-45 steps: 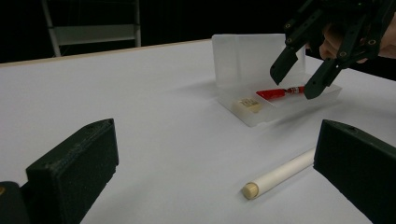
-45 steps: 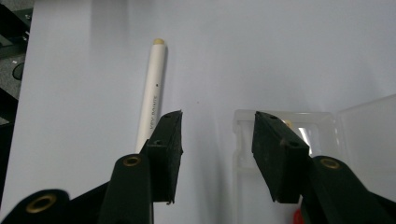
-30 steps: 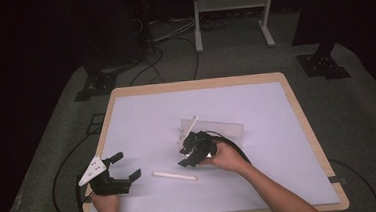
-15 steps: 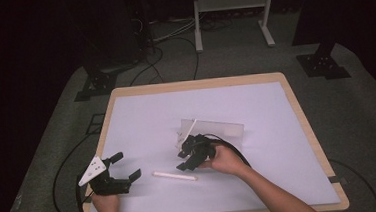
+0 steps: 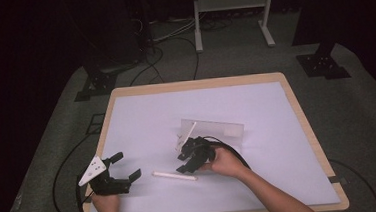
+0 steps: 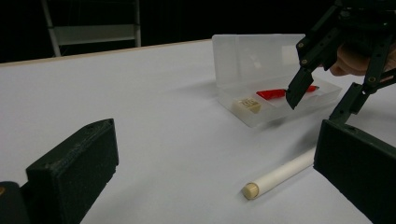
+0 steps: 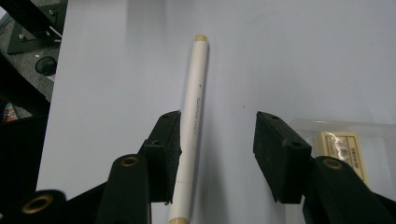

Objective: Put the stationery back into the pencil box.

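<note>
White pen (image 5: 174, 175) lay flat on the white table (image 5: 276, 110), near the front edge, between the two grippers and just in front of the clear plastic case (image 5: 213, 132). Case lid stood up; inside were a red item (image 6: 280, 93) and a small cream eraser (image 6: 246, 104), each in its own compartment.

Right gripper (image 5: 188, 157) hovered over the pen's right end, jaws spread. From the right gripper view the pen (image 7: 194, 126) ran lengthwise through the gap, hard against the left pad, well clear of the right pad. Not pinched: pads weren't pressing on it. Couldn't tell if the left pad actually touched the barrel or just overlapped it in that view. Case corner and eraser (image 7: 343, 151) sat just beyond the right jaw.

Left gripper (image 5: 123, 169) sat near the table's front-left corner, jaws spread wide, nothing between them. Pen (image 6: 280, 173) lay ahead of it, tan cap end pointing its way, closer to its right jaw.
</note>
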